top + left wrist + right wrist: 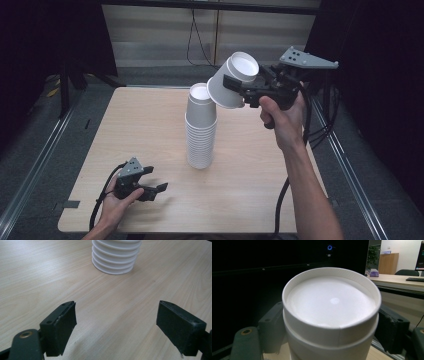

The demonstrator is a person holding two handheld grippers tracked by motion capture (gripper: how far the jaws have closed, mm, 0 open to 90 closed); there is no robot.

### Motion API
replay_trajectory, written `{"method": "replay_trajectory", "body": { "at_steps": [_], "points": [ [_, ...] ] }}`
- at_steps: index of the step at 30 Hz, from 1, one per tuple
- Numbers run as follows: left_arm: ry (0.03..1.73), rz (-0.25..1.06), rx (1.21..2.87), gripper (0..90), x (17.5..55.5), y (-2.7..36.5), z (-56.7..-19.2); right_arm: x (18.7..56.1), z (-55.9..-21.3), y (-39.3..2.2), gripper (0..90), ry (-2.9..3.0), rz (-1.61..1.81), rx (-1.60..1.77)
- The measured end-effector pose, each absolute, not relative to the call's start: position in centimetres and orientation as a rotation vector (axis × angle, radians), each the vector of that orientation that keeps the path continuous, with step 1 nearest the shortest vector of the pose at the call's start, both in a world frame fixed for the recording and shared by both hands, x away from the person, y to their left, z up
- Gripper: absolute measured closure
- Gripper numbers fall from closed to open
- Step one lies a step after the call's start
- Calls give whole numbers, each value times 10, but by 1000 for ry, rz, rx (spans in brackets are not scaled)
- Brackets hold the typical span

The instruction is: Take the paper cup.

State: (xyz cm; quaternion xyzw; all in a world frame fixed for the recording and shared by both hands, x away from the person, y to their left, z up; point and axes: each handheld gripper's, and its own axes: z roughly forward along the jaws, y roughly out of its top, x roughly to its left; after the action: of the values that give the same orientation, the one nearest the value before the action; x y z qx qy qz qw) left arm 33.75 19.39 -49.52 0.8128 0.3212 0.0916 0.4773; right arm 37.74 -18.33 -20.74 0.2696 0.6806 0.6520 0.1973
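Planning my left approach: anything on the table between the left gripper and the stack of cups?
Nothing. The left gripper view shows bare wood between the open left gripper and the stack of cups.

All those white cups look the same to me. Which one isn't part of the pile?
The tilted cup clamped in the right gripper, raised beside the stack on the table.

We found the table (150,130) evenly lit from overhead, the surroundings at nine and three o'clock nearly black. The cup stack (201,130) threw only faint shadow. In the right gripper view the held cup (332,305) showed a small central glare spot; its jaws at six o'clock were soft, underexposed.
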Motion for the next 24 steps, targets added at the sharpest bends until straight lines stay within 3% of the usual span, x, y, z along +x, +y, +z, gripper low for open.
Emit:
{"method": "replay_trajectory", "body": {
  "at_steps": [11,24],
  "points": [
    [767,227,1985,161,337,189,-495,367,-218,-206,218,1894,1782,778],
    [753,205,1952,161,337,184,-489,360,-256,-211,219,1990,1706,825]
  ]
}}
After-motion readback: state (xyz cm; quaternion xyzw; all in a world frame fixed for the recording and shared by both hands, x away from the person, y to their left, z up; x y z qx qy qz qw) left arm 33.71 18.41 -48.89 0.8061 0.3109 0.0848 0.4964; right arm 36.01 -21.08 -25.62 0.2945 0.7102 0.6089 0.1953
